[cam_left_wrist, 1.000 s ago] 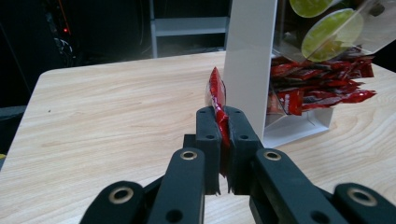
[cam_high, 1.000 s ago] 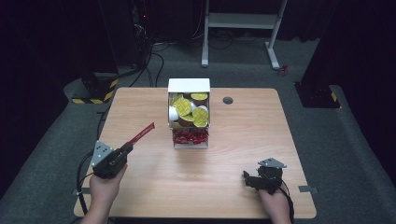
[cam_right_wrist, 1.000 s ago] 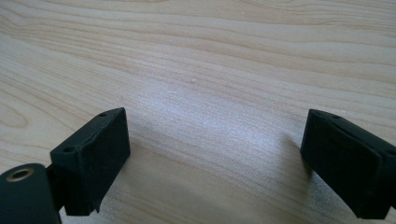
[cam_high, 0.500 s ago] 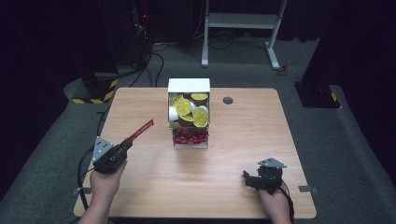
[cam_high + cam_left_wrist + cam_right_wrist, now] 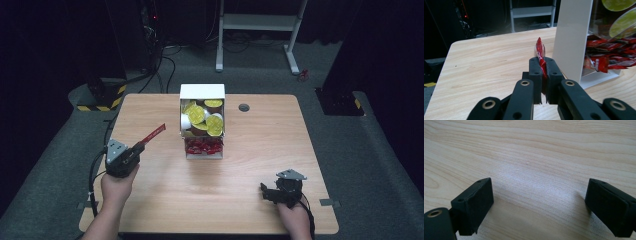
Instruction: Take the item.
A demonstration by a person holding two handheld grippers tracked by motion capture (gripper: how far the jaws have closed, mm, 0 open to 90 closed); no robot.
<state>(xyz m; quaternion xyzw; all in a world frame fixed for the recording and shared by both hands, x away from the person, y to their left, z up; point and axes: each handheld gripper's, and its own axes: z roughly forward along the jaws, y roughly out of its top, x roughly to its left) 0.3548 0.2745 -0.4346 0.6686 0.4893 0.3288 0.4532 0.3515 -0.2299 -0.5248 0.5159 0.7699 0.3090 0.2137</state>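
Wooden desk (image 5: 165, 205) under dark surroundings, 2 hand-held grippers at its near edge.
Left hand-held gripper (image 5: 541, 68) is clamped on a red sachet (image 5: 539, 51), long axis pointing up-forward toward the white box (image 5: 202, 122) just to its right; right hand-held gripper (image 5: 280, 190) rests apart, empty, farther off.

We find no text we can read: the red packets (image 5: 609, 53) in the white dispenser (image 5: 572, 37) carry white print too blurred to make out.
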